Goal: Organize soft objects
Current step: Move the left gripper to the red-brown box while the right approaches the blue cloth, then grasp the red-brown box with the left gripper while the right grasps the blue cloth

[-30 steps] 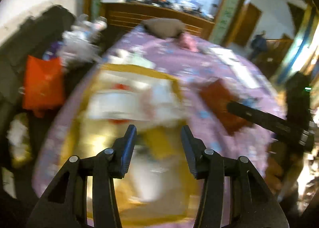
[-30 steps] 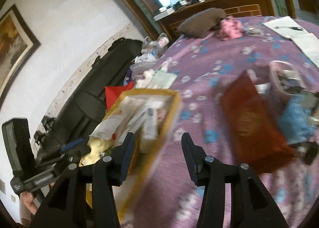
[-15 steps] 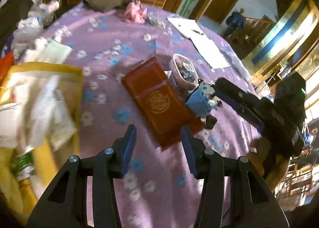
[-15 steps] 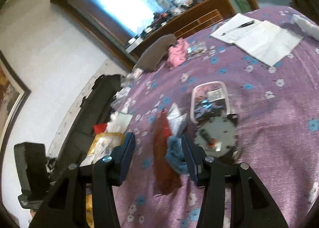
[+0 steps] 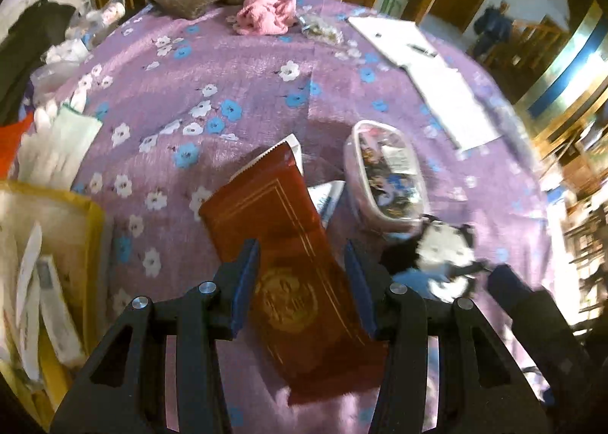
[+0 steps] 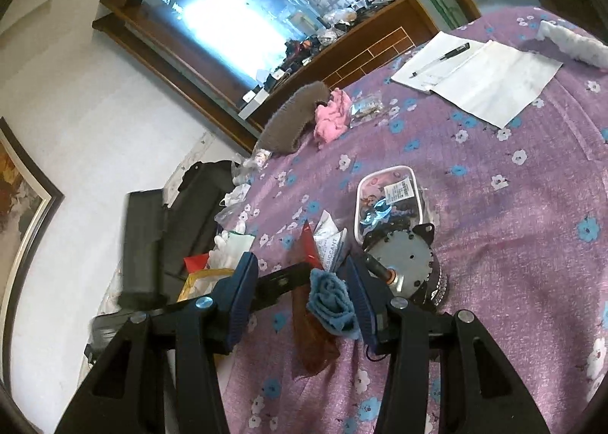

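Purple floral cloth (image 5: 235, 65) is covering the table in both views. At the far left, the left wrist camera is showing a yellow box (image 5: 93, 213) of white packets, which the right wrist camera is catching only as a sliver behind its left finger. A red foil pouch (image 5: 281, 244) is lying flat in the middle, and the left gripper (image 5: 302, 274) is hanging over it with its jaws apart, both fingers lined up with the pouch's long edges but not visibly pressing on it. A clear lidded tub (image 5: 383, 175) is sitting just right of the pouch. Only the right wrist view is making out a rolled blue cloth (image 6: 332, 301) resting on the pouch's near end, beside a round grey motor (image 6: 404, 263). The right gripper (image 6: 304, 293) is standing open with the blue cloth between its fingers, close against the right one, ungripped. A pink rag (image 6: 332, 116) and a brown pillow (image 6: 294, 118) are lying at the table's far edge.
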Tool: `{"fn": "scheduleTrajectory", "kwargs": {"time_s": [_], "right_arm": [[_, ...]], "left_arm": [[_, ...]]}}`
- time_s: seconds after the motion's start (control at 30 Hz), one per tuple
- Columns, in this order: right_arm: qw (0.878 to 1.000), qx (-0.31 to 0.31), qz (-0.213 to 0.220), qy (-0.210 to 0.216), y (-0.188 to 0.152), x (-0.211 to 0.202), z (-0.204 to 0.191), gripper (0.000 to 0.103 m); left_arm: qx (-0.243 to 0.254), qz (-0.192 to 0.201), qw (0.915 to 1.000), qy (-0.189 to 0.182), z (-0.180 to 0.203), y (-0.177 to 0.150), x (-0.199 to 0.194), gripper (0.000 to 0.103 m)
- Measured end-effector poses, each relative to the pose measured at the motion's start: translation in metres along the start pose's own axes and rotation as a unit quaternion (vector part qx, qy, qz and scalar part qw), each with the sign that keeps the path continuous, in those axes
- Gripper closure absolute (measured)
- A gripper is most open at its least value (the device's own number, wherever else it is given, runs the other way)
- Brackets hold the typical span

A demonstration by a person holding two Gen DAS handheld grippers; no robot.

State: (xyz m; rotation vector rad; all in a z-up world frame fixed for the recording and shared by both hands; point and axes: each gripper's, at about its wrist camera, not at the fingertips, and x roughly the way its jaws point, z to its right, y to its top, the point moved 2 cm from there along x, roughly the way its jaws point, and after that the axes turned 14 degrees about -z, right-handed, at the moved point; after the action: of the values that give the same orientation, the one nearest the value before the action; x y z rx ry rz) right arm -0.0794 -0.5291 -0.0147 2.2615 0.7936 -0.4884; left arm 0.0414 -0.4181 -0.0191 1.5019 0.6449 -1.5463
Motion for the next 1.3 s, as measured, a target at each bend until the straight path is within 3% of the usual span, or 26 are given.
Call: {"fn": "scheduleTrajectory", "kwargs": {"time_s": [0.07,0.13,0.2,0.3,0.53,0.7,0.83,0.93,1.03,1.07,1.1,1.23,1.3], "right_arm": [[1.000,0.005,0.001,0.002,0.000,0.000,0.003,0.055],[1.000,0.003,0.001,0.000,-0.001,0.000,0.002,0.055],[1.000,-0.001,0.000,-0.002,-0.002,0.000,0.001,0.055],[1.000,-0.007,-0.004,-0.003,-0.002,0.004,-0.003,0.055],[0.997,-0.063,-0.021,-0.025,-0.016,0.016,-0.026,0.055],[0.980,-0.134,-0.007,-0.149,-0.032,0.039,-0.049,0.055],[0.968,-0.145,-0.013,-0.206,-0.035,0.055,-0.047,0.055],[0.960,-0.157,-0.005,-0.231,-0.037,0.058,-0.050,0.058],[0.940,-0.178,0.000,-0.290,-0.042,0.065,-0.054,0.075],[0.939,-0.180,-0.005,-0.294,-0.044,0.066,-0.054,0.078],[0.940,-0.176,-0.014,-0.293,-0.044,0.067,-0.053,0.086],[0.940,-0.174,-0.013,-0.292,-0.045,0.063,-0.052,0.091],[0.946,-0.169,-0.002,-0.277,-0.045,0.057,-0.053,0.092]], "left_arm": [[-0.001,0.000,0.9995,0.031,0.001,0.005,0.008,0.057],[-0.002,-0.005,0.9989,0.047,-0.003,0.007,0.016,0.065],[0.010,0.001,0.9989,0.046,-0.001,0.001,0.012,0.085],[0.025,0.014,0.9994,0.021,-0.005,-0.015,-0.003,0.092],[0.014,0.039,0.9966,-0.072,-0.052,-0.075,-0.041,0.094],[-0.004,0.049,0.9916,-0.120,-0.078,-0.110,-0.054,0.094],[0.001,0.048,0.9870,-0.153,-0.086,-0.132,-0.056,0.094],[0.003,0.045,0.9862,-0.159,-0.088,-0.139,-0.054,0.094],[0.004,0.049,0.9861,-0.159,-0.089,-0.141,-0.055,0.094],[0.007,0.047,0.9858,-0.161,-0.088,-0.141,-0.054,0.094],[0.007,0.046,0.9859,-0.161,-0.088,-0.141,-0.054,0.094],[0.026,0.041,0.9912,-0.123,-0.078,-0.138,-0.055,0.090],[0.033,0.040,0.9935,-0.101,-0.074,-0.137,-0.054,0.081]]}}
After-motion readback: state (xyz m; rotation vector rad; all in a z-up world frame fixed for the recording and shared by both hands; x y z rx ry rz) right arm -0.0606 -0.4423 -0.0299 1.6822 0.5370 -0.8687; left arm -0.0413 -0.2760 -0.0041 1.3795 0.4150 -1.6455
